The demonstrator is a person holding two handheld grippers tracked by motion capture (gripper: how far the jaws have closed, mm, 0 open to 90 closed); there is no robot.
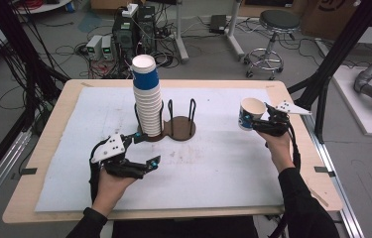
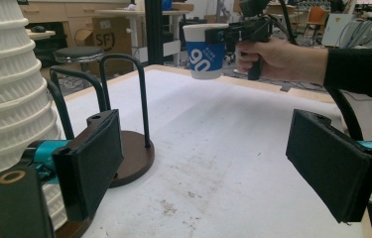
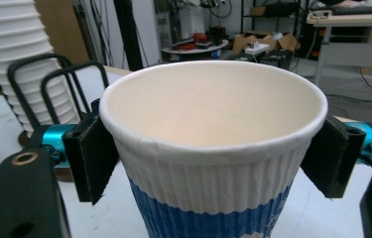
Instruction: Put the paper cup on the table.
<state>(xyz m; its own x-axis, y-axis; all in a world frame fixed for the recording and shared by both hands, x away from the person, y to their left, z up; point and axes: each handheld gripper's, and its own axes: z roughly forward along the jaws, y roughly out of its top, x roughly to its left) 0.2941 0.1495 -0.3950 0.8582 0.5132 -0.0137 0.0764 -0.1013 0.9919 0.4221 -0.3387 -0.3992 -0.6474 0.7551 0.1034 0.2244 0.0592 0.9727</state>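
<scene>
Ribbed white paper with a blue band: that is the single cup [image 3: 213, 148] I have clamped in my right claw [image 1: 255, 124], the black pads pressing its flanks just under the rolled rim so the thin wall takes the squeeze where it is stiffest. I carry it upright, mouth up and empty, clear above the bench [image 1: 223, 163] and well to the right of the cup stack [image 1: 146, 96]. I take it that this cup is either bound for the stack or fresh off it; nothing here settles which.

The stack is my landmark. It is a tall column of the same corrugated cups nested mouth-up, leaning slightly, and it sits in the left ring of a dark round-based holder [image 1: 176, 130] whose thin black wire hoops keep it from toppling. The ring just right of the stack stands empty.

My left claw [image 1: 141, 153] waits in front of the stack and slightly to its left, jaws parted with nothing between the flat, felt-like pads. From its own camera one pad seems almost against the stack's lowest cups, though I cannot tell if it touches. I judge that it is parked there to steady the column.

A matte white sheet, scuffed with brown marks in front of the holder, covers the pale wood bench.
</scene>
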